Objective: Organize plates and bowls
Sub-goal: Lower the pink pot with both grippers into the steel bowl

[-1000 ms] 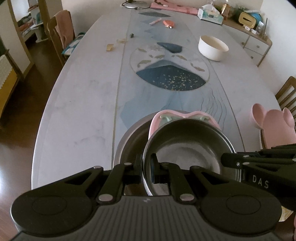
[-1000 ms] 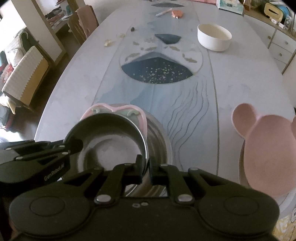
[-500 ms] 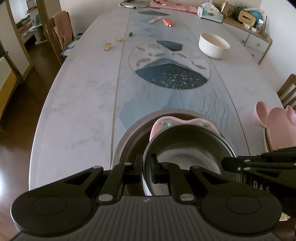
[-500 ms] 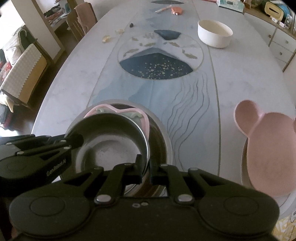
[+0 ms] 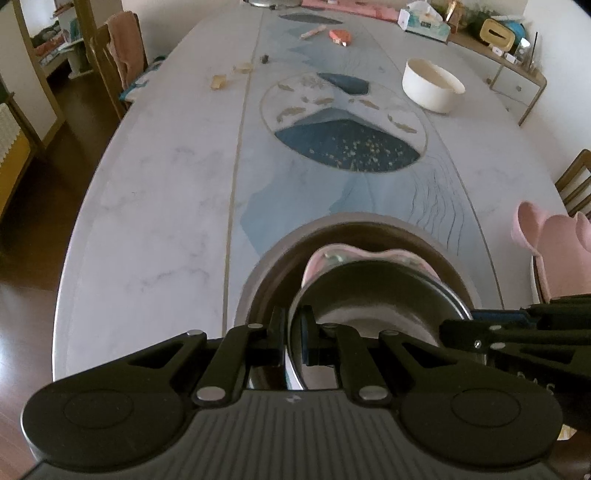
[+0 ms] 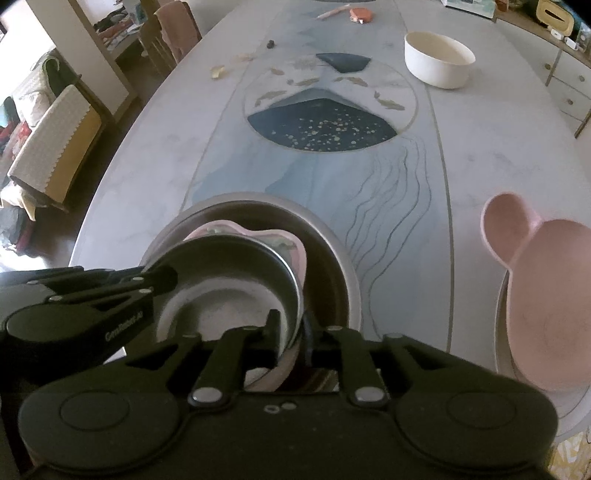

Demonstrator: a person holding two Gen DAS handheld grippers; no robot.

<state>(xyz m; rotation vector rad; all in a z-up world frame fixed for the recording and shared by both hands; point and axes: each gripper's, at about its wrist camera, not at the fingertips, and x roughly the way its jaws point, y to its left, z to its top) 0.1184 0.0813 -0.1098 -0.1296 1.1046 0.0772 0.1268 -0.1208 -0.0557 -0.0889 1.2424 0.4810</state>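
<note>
A small steel bowl (image 5: pixel 373 306) (image 6: pixel 229 288) is held over a pink animal-shaped plate (image 5: pixel 354 254) (image 6: pixel 243 230) that lies inside a large steel bowl (image 5: pixel 280 254) (image 6: pixel 332 251) at the near end of the table. My left gripper (image 5: pixel 293 332) is shut on the small bowl's left rim. My right gripper (image 6: pixel 290 332) is shut on its right rim. A pink bear-eared plate (image 5: pixel 557 251) (image 6: pixel 546 288) sits to the right on a pale dish. A cream bowl (image 5: pixel 432 85) (image 6: pixel 437 59) stands far back right.
The long marble table (image 5: pixel 155 192) has a painted blue centre panel. Small scraps (image 5: pixel 218 81) and an orange item (image 5: pixel 340 35) lie at the far end. Chairs stand at the left (image 5: pixel 118 62) and right (image 5: pixel 576 177). A sideboard (image 5: pixel 513 74) is at the back right.
Both grippers have pulled back and lowered with the small steel bowl, so the large steel bowl's rim now shows around it and the pink plate sits deeper within it.
</note>
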